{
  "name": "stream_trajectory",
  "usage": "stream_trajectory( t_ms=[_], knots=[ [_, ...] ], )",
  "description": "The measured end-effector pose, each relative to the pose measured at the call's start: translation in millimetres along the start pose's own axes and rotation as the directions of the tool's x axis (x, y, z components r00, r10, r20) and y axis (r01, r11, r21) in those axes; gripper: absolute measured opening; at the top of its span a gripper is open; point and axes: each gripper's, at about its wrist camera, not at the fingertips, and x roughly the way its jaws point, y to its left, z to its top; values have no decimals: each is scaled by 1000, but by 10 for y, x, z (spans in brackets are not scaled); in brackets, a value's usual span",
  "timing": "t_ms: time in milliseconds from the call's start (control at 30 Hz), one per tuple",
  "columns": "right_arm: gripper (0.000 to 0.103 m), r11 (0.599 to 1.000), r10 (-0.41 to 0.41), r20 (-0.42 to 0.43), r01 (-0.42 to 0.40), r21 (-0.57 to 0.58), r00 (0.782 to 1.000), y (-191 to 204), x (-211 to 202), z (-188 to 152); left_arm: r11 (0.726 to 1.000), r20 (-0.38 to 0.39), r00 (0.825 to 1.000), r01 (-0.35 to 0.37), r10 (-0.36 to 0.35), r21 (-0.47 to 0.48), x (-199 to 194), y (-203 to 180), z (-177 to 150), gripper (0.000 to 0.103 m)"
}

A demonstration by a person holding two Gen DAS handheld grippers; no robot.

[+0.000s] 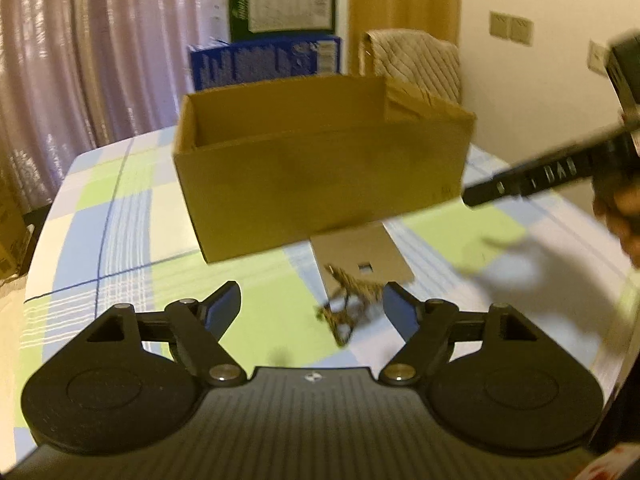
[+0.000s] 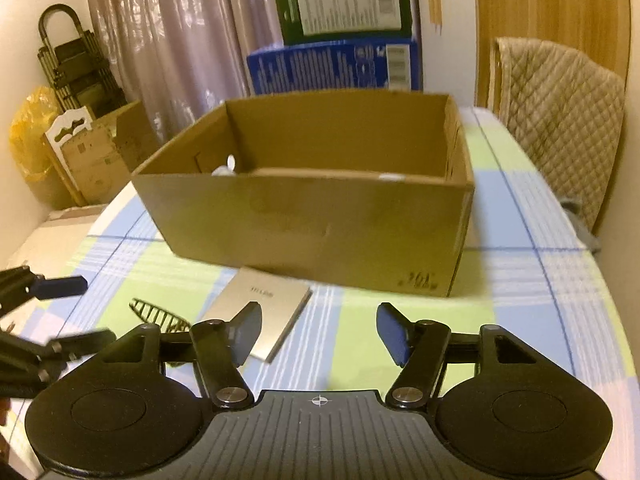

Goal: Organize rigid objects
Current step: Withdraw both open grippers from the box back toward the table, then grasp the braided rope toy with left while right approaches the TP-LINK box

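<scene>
An open cardboard box (image 1: 320,176) (image 2: 312,224) stands on the checked tablecloth, with white items (image 2: 228,166) just showing inside. In front of it lie a flat grey booklet (image 1: 360,256) (image 2: 276,300) and a small gold wire rack (image 1: 348,308) (image 2: 156,314). My left gripper (image 1: 310,292) is open above the wire rack, which shows between its fingers without touching them. My right gripper (image 2: 318,316) is open and empty, over the tablecloth just right of the booklet. One of the right gripper's fingers (image 1: 520,184) crosses the left wrist view. The left gripper (image 2: 76,312) shows at the right view's left edge.
Blue (image 2: 332,66) and green (image 2: 344,0) cartons stand behind the table. A chair with a quilted cover (image 2: 560,120) sits at the far right edge. Cardboard pieces (image 2: 92,160), a yellow bag (image 2: 28,136) and a folded trolley (image 2: 76,60) are by the curtain on the left.
</scene>
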Motion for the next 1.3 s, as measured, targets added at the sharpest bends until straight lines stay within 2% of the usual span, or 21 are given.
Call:
stream_trajectory(
  t_ms=[133, 333, 600, 867, 1167, 1300],
  knots=[
    [61, 1000, -14, -21, 14, -5, 1000, 22, 54, -3, 997, -3, 1000, 17, -17, 80, 67, -69, -85, 75],
    [61, 999, -34, -54, 35, 16, 998, -13, 164, -15, 977, -31, 998, 57, -51, 205, 328, -161, -85, 75],
    [61, 992, -53, -85, 62, 110, 995, -170, 277, 29, 966, -71, 991, 125, -112, 226, 612, -224, 3, 73],
    [61, 990, -62, -85, 72, 118, 994, -168, 306, 78, 947, -107, 979, 194, -172, 256, 813, -231, 60, 48],
    [61, 992, -54, -80, 63, 112, 995, -109, 322, 94, 911, -123, 979, 198, -164, 361, 819, -334, -22, 43],
    [61, 992, -55, -78, 64, 113, 995, -95, 317, 97, 909, -133, 975, 215, -178, 358, 827, -367, -21, 41]
  ],
)
